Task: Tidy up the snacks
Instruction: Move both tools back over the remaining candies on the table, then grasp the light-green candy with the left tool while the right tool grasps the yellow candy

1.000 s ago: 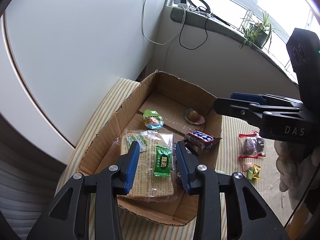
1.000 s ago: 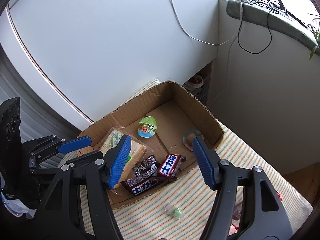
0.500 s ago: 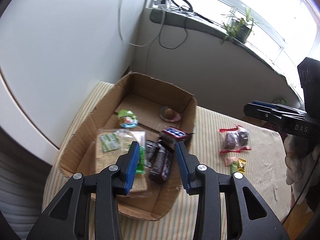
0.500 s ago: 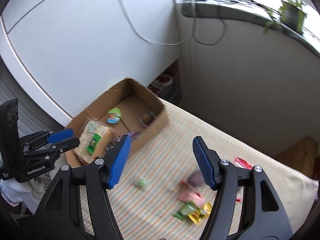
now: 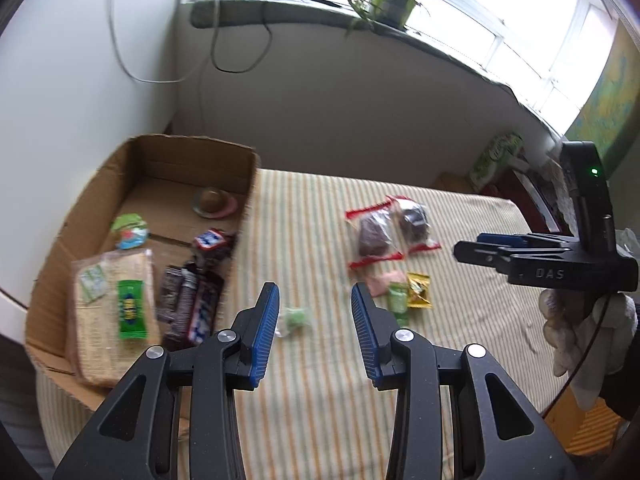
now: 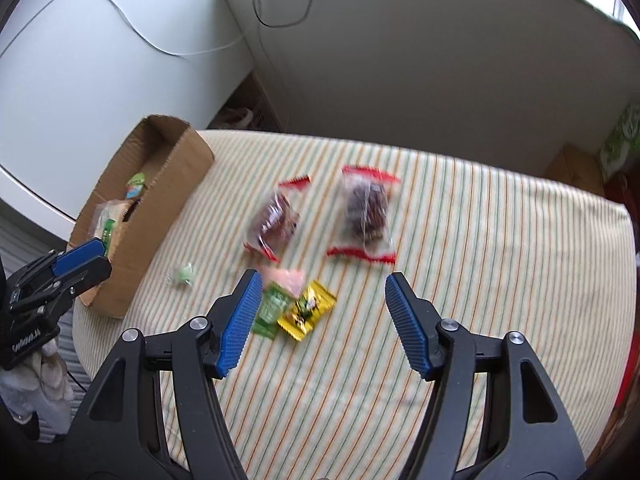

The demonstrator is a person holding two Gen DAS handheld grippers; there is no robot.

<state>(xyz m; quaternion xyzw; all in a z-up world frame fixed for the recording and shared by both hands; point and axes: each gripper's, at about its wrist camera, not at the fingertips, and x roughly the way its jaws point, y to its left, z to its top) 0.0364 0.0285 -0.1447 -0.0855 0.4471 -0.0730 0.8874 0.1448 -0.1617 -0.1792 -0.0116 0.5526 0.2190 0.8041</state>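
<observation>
Cardboard box (image 5: 132,216) already held several snacks; both grippers had swung away from it across the striped bench (image 5: 320,216) toward the loose ones. Right gripper (image 6: 320,318), jaws apart and empty, hovered beside the yellow packet (image 6: 307,310). Left gripper (image 5: 314,334), jaws apart, framed the green candy (image 5: 297,319).

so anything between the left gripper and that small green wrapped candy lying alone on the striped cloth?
Nothing visible. The left gripper is open and empty, and the small green wrapped candy lies alone on the striped cloth, with bare cloth around it. The brown cardboard box stands off to the side, clear of it.
</observation>
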